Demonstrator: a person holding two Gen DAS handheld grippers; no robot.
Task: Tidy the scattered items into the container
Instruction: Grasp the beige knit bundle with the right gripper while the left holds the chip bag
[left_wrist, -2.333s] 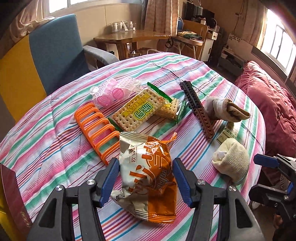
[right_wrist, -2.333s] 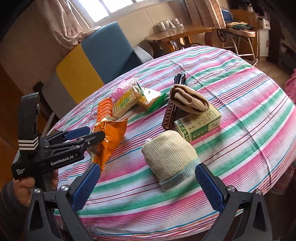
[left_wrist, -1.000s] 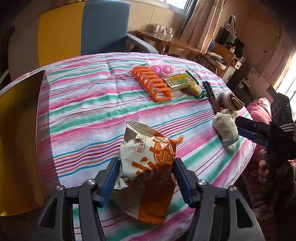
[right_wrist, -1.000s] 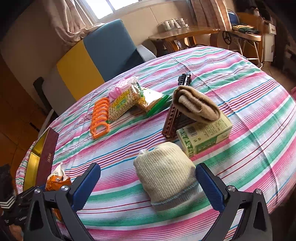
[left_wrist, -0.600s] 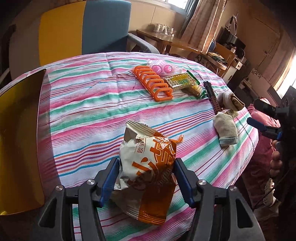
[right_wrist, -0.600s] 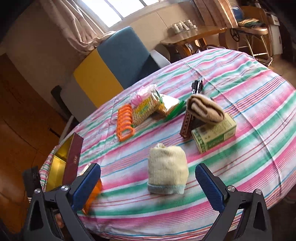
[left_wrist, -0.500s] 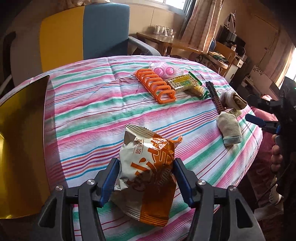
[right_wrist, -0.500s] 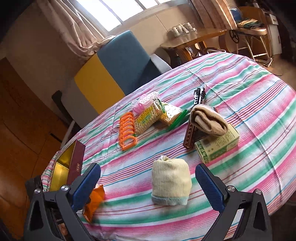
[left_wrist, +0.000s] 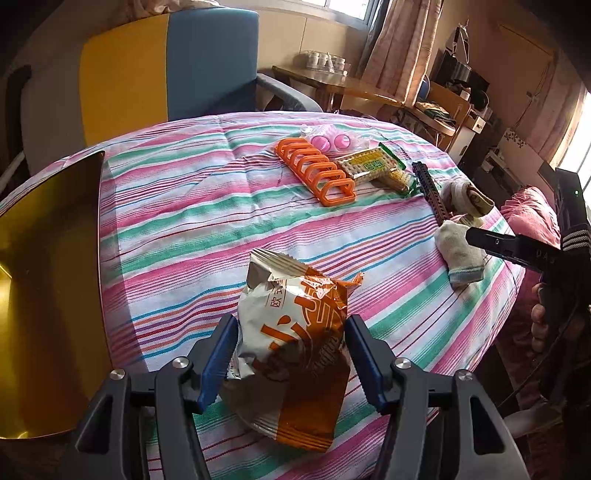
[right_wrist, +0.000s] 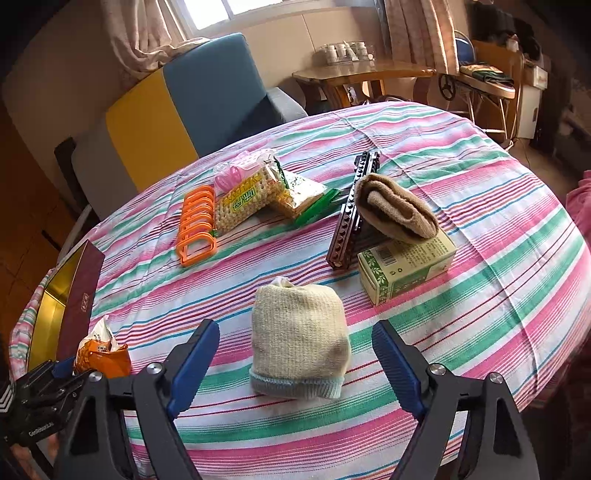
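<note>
The left tool (left_wrist: 288, 363) clamps an orange-and-white snack bag (left_wrist: 291, 347) by its long sides, its long axis pointing away across the striped bench (left_wrist: 221, 206) beside the gold box (left_wrist: 44, 288) at the bench's edge; Chinese print is unreadable. The right tool (right_wrist: 295, 363) has just been narrowing, unclenched astride a cream sock (right_wrist: 299, 347).

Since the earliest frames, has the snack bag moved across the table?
Yes. The snack bag, gripped in the left gripper, has gone from beside the orange rack toward the gold-lined box.
</note>
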